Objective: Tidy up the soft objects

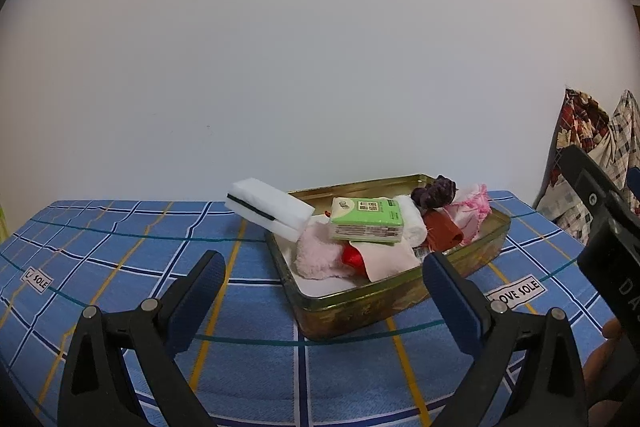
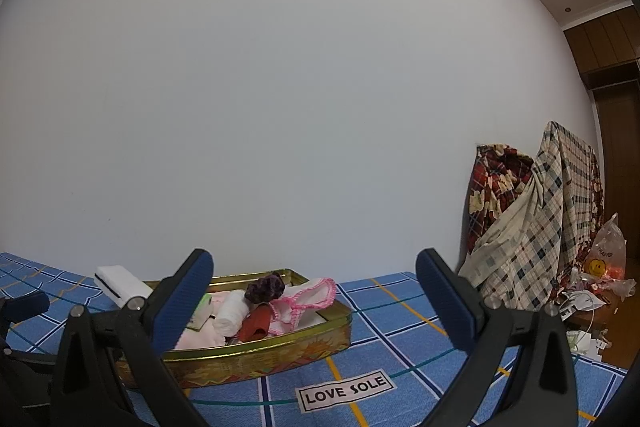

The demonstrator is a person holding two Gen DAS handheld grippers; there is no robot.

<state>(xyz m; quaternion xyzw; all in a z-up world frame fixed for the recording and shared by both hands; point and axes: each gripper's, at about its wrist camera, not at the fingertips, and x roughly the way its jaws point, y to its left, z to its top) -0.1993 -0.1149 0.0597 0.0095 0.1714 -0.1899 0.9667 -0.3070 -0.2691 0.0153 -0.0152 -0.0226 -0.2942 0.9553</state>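
**A:** Nearest the left wrist lens, what are the fingers doing?

**B:** Left gripper has its blue-padded fingers spread wide, nothing between them and touching nothing. They hover above the blue checked tablecloth.

**A:** And the soft things?

**B:** Piled in the gold tin, which sits just past the fingertips at about 1 o'clock. A green tissue pack lies on top, with a fluffy pink cloth at its 7 o'clock and a white roll at its 3 o'clock. A dark purple scrunchie and a pink-edged cloth sit at the far end. A white sponge leans over the tin's rim at 10 o'clock.

**A:** The other one?

**B:** Right gripper is equally splayed and empty; its left finger overlaps the tin in the right wrist view, though I cannot tell whether they touch. A "LOVE SOLE" label lies at 6 o'clock between the fingers.
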